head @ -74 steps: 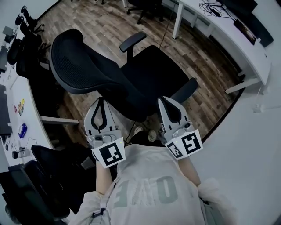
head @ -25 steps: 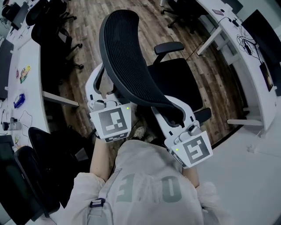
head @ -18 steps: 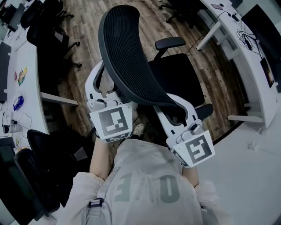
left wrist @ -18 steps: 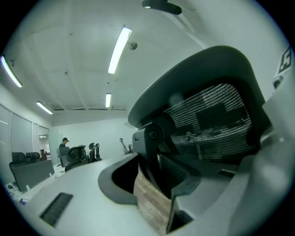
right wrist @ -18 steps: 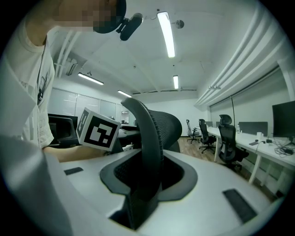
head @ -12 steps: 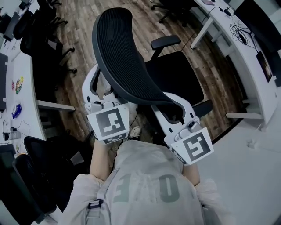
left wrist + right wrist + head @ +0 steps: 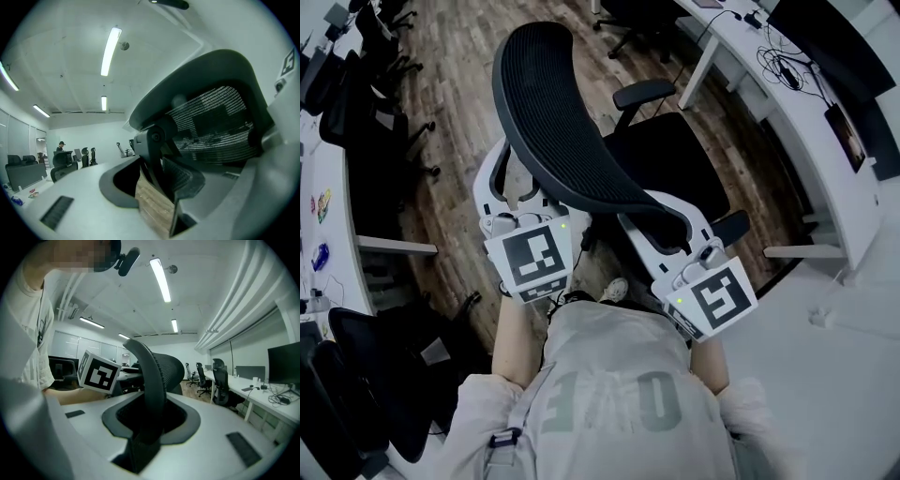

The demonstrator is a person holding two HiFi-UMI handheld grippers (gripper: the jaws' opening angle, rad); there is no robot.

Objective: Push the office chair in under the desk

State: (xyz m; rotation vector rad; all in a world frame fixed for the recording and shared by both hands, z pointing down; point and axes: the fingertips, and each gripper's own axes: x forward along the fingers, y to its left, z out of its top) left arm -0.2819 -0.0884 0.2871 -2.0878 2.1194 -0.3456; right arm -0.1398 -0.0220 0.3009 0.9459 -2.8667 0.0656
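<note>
Black mesh and a dark frame make up the office chair (image 7: 609,155), which stands on the wood-plank floor (image 7: 459,84) directly in front of the person (image 7: 609,403). Its backrest (image 7: 548,103) is turned toward them. Its seat (image 7: 675,164) and one armrest (image 7: 642,92) point toward the white desk (image 7: 806,141) at the upper right. The chair is near that desk but not under it, and bare floor shows between the seat and the desk's leg.

The left gripper (image 7: 508,178) has its jaws clamped about the backrest's left edge. In the left gripper view the dark frame and a fold of mesh fill most of the gap, and a wedge of floor shows lower down beside the left jaw. The right gripper (image 7: 661,220) is clenched on the backrest's right rim, and in the right gripper view that rim runs straight down between the jaws and fills the gap. Both grippers point about level, each with its marker cube (image 7: 534,258) toward the person.

On the desk lie tangled cables (image 7: 780,66) beside a dark monitor (image 7: 834,37). Along the left edge of the head view, more black chairs (image 7: 366,103) stand at a second white desk (image 7: 323,187).
</note>
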